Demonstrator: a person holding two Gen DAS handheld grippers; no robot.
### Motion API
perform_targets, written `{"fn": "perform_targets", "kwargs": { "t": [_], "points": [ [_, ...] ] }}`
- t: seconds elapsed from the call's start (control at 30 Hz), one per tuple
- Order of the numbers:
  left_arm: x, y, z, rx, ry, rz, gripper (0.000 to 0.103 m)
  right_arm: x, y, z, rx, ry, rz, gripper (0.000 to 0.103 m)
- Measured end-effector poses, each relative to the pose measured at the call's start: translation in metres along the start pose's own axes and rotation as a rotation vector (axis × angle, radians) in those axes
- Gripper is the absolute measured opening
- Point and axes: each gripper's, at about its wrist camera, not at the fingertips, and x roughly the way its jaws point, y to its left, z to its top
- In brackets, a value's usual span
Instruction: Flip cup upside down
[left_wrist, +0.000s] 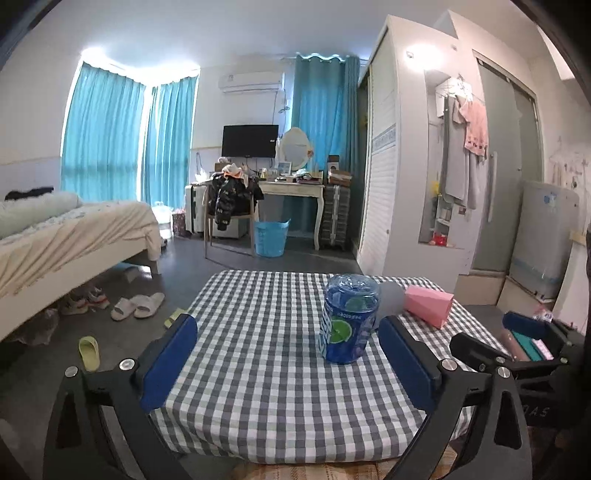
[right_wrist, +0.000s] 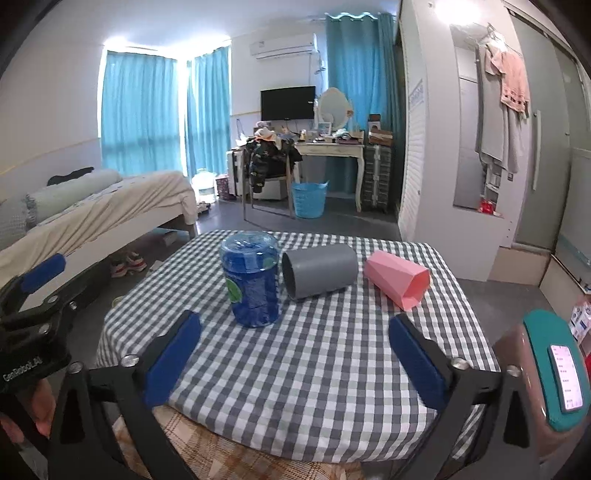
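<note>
Three cups sit on the checked tablecloth (right_wrist: 295, 369) toward the far edge of the tabletop. A blue transparent cup (right_wrist: 252, 278) with a printed label stands inverted, base up, nearest the far left corner of the three. Just beside it, on its right, a grey cup (right_wrist: 321, 269) lies on its side with its open mouth turned toward the blue one. A pink faceted cup (right_wrist: 397, 278) lies on its side further right, near the far right corner, apart from the grey cup, its mouth facing the right edge.

Both grippers hover over the near edge, holding nothing. The left gripper (left_wrist: 288, 326) has its jaws spread wide, with the blue cup ahead between the blue pads (left_wrist: 170, 354) and closer to the right one. The right gripper (right_wrist: 293, 321) likewise has its jaws apart, its fingertips well short of the cups. A phone (right_wrist: 567, 376) rests on a teal stand off the right edge.
</note>
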Motion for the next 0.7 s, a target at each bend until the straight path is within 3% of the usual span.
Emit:
{"fn": "perform_targets", "kwargs": {
  "t": [0.7],
  "points": [
    [0.013,0.006,-0.003,-0.007,0.062,0.058,0.103,0.007,-0.01,0.001,0.033,0.009,-0.017,0.103]
  ]
}}
